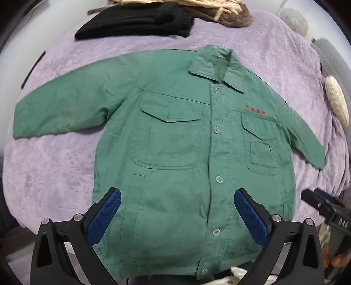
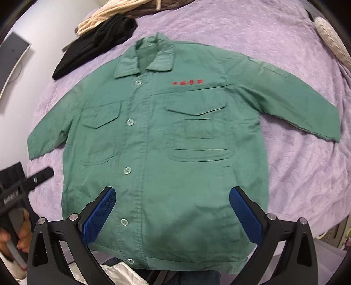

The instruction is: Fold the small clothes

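A small green button-up jacket point(image 1: 175, 142) lies flat and face up on a purple bedspread point(image 1: 54, 164), buttoned, collar away from me, both sleeves spread out to the sides. It has two chest pockets and red embroidery. It also shows in the right wrist view point(image 2: 164, 142). My left gripper point(image 1: 177, 195) is open and empty, above the jacket's lower left front. My right gripper point(image 2: 173, 193) is open and empty, above the lower right front. The right gripper's body shows at the edge of the left wrist view point(image 1: 322, 208), and the left gripper's body shows in the right wrist view point(image 2: 26, 186).
A folded black garment point(image 1: 136, 22) lies at the far edge of the bedspread, with a beige and brown pile point(image 1: 197, 11) behind it. A cream fuzzy item point(image 1: 336, 103) lies at the right side. A white item point(image 2: 118, 274) lies below the jacket's hem.
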Tool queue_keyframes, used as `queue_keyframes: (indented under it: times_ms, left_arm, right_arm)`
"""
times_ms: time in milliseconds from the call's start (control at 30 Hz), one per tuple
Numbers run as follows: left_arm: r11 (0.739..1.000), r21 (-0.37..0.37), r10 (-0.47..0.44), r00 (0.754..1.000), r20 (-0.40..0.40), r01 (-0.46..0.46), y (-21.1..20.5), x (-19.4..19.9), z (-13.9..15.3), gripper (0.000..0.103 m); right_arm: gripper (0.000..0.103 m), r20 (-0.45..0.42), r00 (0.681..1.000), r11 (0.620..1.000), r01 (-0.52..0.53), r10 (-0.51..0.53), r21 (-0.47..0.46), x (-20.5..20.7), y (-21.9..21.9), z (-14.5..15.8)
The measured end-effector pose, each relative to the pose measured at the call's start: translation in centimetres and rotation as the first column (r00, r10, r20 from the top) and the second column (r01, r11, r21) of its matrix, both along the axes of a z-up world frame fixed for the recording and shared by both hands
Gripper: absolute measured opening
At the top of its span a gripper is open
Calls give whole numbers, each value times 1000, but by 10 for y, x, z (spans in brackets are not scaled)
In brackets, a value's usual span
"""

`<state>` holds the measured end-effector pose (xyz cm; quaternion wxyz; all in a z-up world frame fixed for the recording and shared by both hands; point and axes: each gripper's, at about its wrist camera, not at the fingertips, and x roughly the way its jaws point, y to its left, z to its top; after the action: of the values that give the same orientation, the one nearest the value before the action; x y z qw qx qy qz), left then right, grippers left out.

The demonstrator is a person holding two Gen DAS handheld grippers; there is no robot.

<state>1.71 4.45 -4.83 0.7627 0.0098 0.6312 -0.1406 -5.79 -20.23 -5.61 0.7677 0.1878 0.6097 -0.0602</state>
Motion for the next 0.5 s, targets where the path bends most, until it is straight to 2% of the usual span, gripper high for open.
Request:
queue_keyframes:
  times_ms: [167,267,300,367,500]
  left_arm:
    - [988,-35,153,988,-5,-153,68,36,-32,103]
    - [965,-26,262,965,30,-261,121,62,-52,103]
    - [954,-24,301,953,49,-300,140,70,-58,103]
    - [918,-19,396,913,95,-396,183,89,-72,103]
    - [828,-28,558,819,130,-560,260,119,-104,103]
  right_arm:
    - [103,-19,998,997,-56,57,60,29,46,-22]
    - [103,-23,994,992,-100,102,77,48,78,-38]
    - [103,-26,993,990,-110,112,84,54,87,-43]
    - [103,-35,991,988,-123,127,96,67,104,-54]
    - [103,-58,986,985,-154,159,80,85,134,-72]
